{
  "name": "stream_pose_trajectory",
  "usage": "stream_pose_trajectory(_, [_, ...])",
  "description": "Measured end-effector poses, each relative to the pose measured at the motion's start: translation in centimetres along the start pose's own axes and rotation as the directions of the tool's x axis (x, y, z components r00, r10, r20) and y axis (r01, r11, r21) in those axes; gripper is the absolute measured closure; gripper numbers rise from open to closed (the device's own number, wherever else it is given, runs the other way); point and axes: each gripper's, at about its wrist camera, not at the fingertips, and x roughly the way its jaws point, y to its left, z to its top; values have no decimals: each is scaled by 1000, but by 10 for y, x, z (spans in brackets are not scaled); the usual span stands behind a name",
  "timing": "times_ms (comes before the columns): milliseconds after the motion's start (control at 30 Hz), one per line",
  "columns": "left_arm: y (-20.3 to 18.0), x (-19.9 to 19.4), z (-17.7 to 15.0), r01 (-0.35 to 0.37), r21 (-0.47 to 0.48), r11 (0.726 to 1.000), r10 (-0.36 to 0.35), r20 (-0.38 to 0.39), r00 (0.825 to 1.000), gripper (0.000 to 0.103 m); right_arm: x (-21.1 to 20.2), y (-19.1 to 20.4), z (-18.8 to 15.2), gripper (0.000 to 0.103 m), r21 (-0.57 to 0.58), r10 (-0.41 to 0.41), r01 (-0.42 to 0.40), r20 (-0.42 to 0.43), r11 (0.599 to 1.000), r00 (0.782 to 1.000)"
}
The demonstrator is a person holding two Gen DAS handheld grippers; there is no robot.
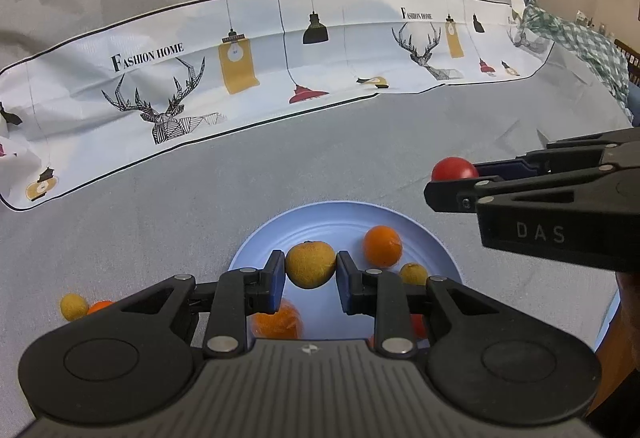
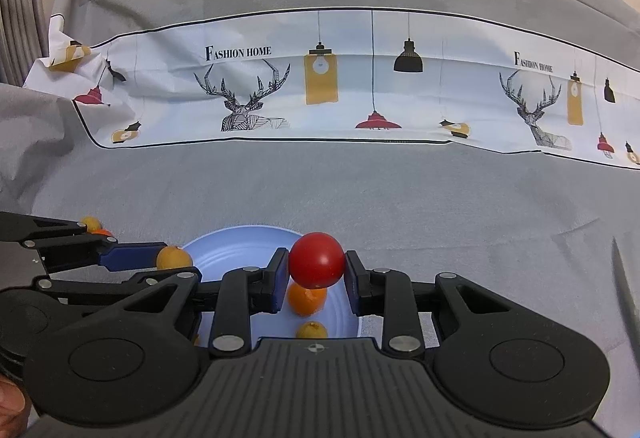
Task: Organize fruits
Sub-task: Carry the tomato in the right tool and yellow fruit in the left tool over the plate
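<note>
My left gripper (image 1: 311, 265) is shut on a yellow citrus fruit (image 1: 310, 264) and holds it above the blue plate (image 1: 340, 216). My right gripper (image 2: 316, 265) is shut on a red round fruit (image 2: 316, 264) above the plate's far edge (image 2: 240, 234); it also shows in the left wrist view (image 1: 454, 169). On the plate lie an orange (image 1: 382, 245), a small yellow fruit (image 1: 414, 273), another orange (image 1: 278, 322) and a red fruit (image 1: 418, 324) partly hidden by my fingers. In the right wrist view the left gripper (image 2: 168, 258) holds the yellow fruit (image 2: 174, 258).
A yellow fruit (image 1: 74, 306) and an orange one (image 1: 100, 305) lie on the grey cloth left of the plate. A white printed cloth (image 1: 260, 58) runs along the back. A green checked cloth (image 1: 576, 38) lies at the far right.
</note>
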Motion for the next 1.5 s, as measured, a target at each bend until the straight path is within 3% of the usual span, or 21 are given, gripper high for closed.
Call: stream_pose_trajectory(1500, [-4,3,-2,21,-11,1000,-21,-17,1000,73,5,6,-1,72,-32,-2,2,-15,999,1000])
